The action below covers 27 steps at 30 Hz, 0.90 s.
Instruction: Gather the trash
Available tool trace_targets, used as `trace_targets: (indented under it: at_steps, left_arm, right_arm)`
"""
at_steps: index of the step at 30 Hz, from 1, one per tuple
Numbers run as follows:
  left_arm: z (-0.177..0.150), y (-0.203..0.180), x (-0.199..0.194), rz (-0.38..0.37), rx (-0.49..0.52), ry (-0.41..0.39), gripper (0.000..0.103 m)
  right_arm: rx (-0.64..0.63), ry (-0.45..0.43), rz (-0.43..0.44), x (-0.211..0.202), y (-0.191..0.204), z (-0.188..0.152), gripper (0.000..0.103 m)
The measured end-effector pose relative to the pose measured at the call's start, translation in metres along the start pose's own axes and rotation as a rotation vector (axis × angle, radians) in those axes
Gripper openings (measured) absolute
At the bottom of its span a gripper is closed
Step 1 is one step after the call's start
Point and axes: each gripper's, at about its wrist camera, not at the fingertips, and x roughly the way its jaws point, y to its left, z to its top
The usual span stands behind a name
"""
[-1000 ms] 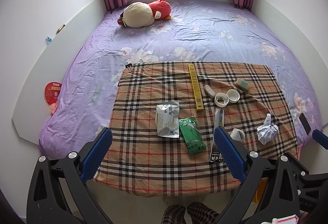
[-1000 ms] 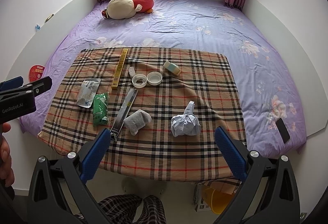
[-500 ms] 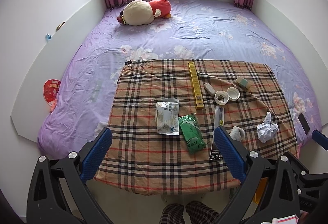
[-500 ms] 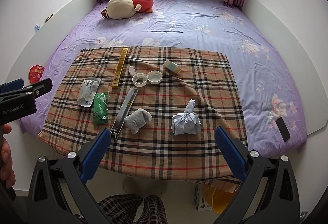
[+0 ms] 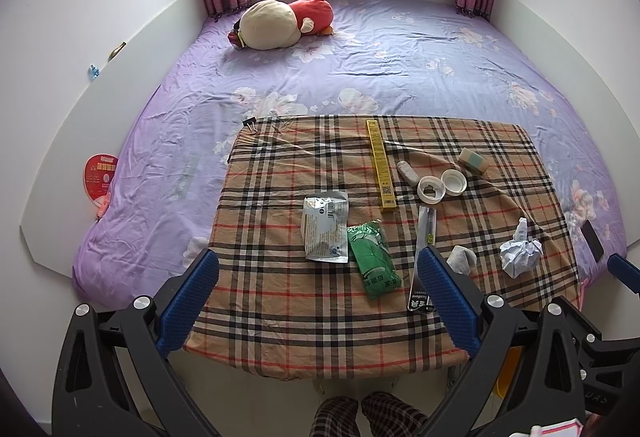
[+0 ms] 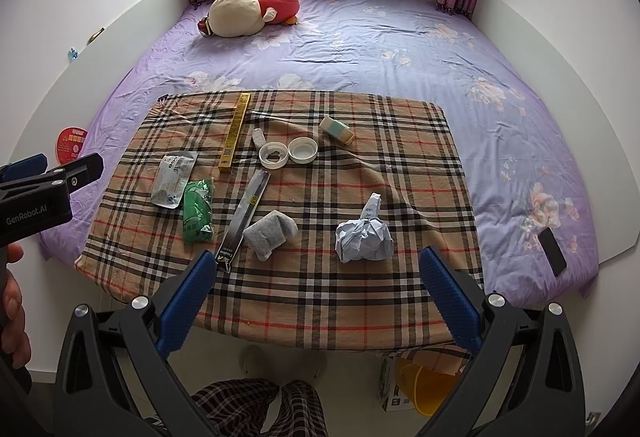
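Both my grippers hover ahead of the first pickup, nothing collected yet.

Left gripper [image 5: 318, 295] and right gripper [image 6: 318, 295] jaws gape empty; crumpled paper [image 6: 364, 236] lies just beyond the right jaws on the tabletop [image 6: 400, 165]; I judge reach-and-close comes next, then the yellow bin [image 6: 424, 383] below.

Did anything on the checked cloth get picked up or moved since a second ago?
No. The crumpled paper ball, grey wad, green packet and silver pouch lie where they were. Both the left gripper and the right gripper stay open and empty, hovering over the near edge of the cloth; the views barely shifted.
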Motion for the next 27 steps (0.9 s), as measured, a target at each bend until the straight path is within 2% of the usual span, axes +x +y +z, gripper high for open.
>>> trace_targets:
  at_steps: [17,27]
  left_arm:
    - [-0.002,-0.002,-0.001,-0.003,0.003,0.001,0.099]
    - [-0.005,-0.002,0.011,-0.006,0.007,0.03,0.099]
  right_arm:
    - [0.002,0.001,-0.001,-0.001,0.0,-0.001,0.101]
    - [0.014,0.02,-0.011,0.005,-0.002,-0.006,0.101]
